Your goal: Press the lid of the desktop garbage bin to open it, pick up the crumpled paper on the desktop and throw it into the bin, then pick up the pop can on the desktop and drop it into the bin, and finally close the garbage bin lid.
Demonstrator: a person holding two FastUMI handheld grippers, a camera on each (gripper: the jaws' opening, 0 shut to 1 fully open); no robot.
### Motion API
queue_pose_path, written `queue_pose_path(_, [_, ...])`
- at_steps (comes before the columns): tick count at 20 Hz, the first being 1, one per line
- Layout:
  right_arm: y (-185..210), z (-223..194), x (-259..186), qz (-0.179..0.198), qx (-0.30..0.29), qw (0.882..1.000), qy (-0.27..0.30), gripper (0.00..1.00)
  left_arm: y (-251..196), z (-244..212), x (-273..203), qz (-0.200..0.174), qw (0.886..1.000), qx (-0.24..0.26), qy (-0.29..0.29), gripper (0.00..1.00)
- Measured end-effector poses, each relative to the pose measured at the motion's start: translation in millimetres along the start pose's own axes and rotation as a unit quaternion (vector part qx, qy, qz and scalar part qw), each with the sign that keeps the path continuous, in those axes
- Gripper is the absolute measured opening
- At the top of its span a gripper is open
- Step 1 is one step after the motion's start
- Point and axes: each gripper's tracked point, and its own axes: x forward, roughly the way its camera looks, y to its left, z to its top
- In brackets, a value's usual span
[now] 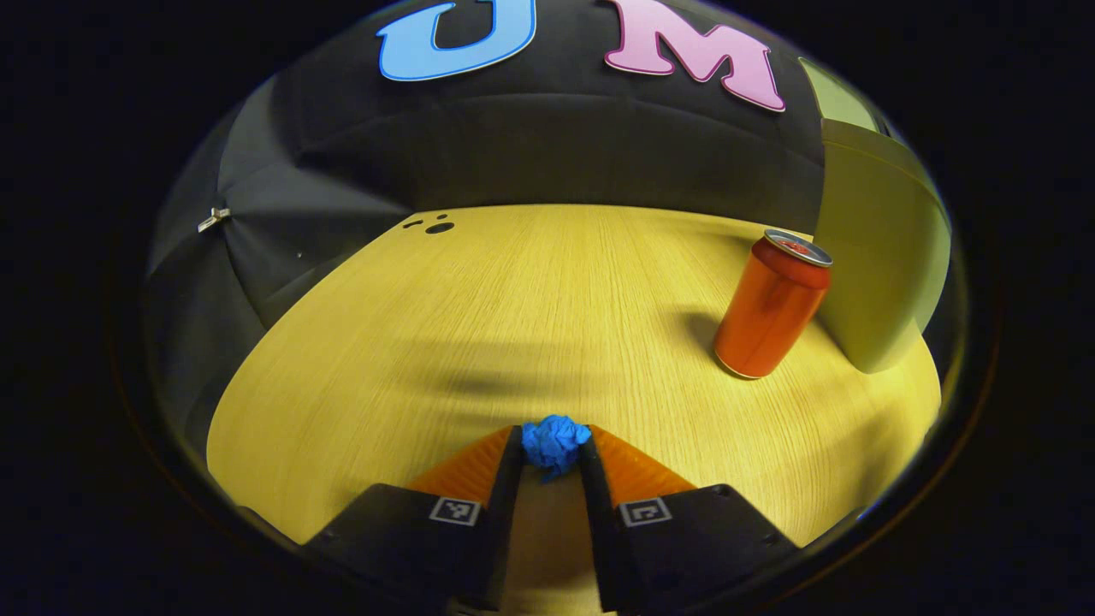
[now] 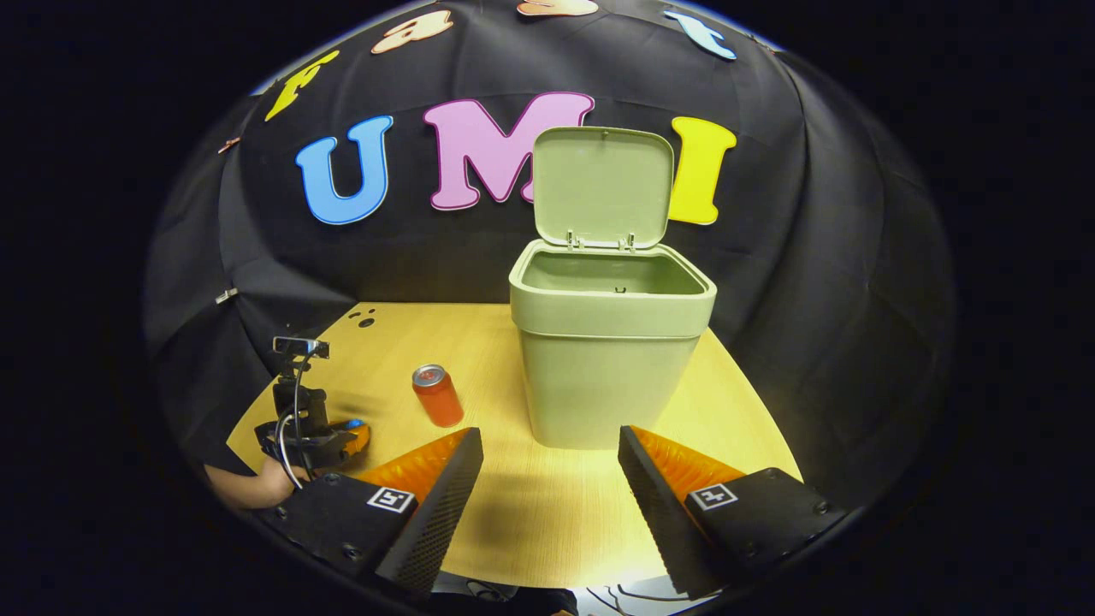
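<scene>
Left gripper (image 1: 554, 452): clenched on the small crumpled ball of blue paper (image 1: 556, 443), both fingers pressing its sides, low over the pale wooden desktop (image 1: 530, 325).
Right gripper (image 2: 547, 462): released, jaws standing wide apart, holding nothing, facing the bin.
Bin: the pale green plastic garbage bin (image 2: 612, 368) sits toward the back of the desktop, its hinged lid (image 2: 603, 184) standing upright, mouth open and ready.
Can: the orange pop can (image 1: 772, 306) stands upright just beside the bin, untouched.
Step in hand: carrying the paper to the bin, by the look of it.
How to do it well: lift clear first, pass above the can rather than through it, get well over the rim before letting go; a soft ball like this may cling to a finger.
Count: one paper ball, one can, one bin, two grippers.
</scene>
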Motion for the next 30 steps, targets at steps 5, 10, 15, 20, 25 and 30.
queue_pose_path(5, [-7, -10, -7, -0.004, -0.007, 1.000, 0.004, 1.00, 4, 5, -5, 0.004, 1.000, 0.005, -0.005, 0.34])
queue_pose_path(10, [-15, -11, -12, -0.002, -0.020, 1.000, 0.000, 1.00, 0, 42, -30, -0.002, 0.999, -0.002, -0.042, 0.33])
queue_pose_path(15, [-24, -3, -7, 0.015, -0.017, 1.000, -0.014, 0.98, -19, 103, -75, -0.019, 0.996, -0.004, -0.086, 0.35])
queue_pose_path(20, [-56, 13, 8, 0.027, -0.014, 0.999, -0.032, 0.99, -65, 188, -127, -0.050, 0.987, 0.010, -0.150, 0.33])
queue_pose_path(25, [-93, 18, 22, 0.030, -0.009, 0.999, -0.042, 0.99, -155, 253, -173, -0.110, 0.974, 0.030, -0.198, 0.33])
queue_pose_path(30, [-130, 5, 30, 0.029, 0.008, 0.999, -0.033, 0.99, -271, 275, -190, -0.200, 0.955, 0.050, -0.214, 0.33])
